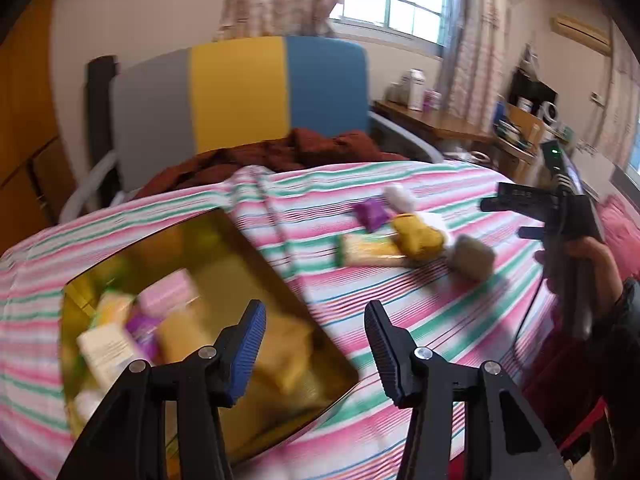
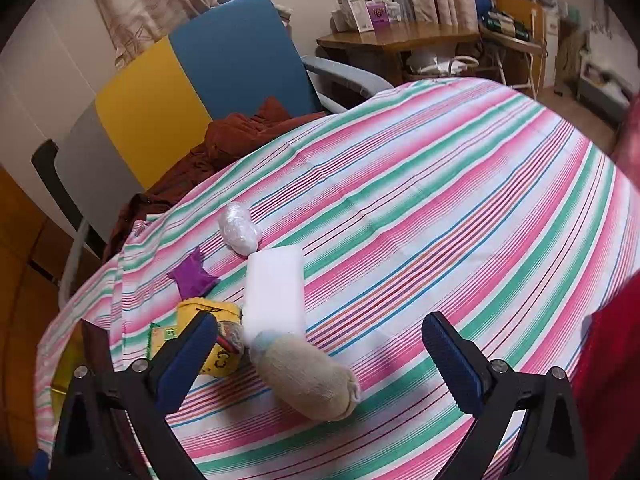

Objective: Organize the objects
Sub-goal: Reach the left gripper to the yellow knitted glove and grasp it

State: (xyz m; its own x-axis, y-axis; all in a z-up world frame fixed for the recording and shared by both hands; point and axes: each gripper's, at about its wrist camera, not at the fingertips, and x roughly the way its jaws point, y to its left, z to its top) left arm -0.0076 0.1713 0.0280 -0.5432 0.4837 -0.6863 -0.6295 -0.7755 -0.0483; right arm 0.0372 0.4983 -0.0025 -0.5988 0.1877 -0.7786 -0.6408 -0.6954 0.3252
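On the striped cloth, loose items cluster near the beige roll; others fill the gold box. Both grippers' fingers stand apart, empty. Right gripper might nudge the roll, making it roll away.

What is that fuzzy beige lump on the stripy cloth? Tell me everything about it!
The beige lump looks like a rolled-up soft, fuzzy fabric bundle, perhaps a sock, oval and plump. It lies on its side on the striped cloth, one end touching the white block. A pale blue bit shows at that end. It sits between the right gripper's open fingers, not held by anything.
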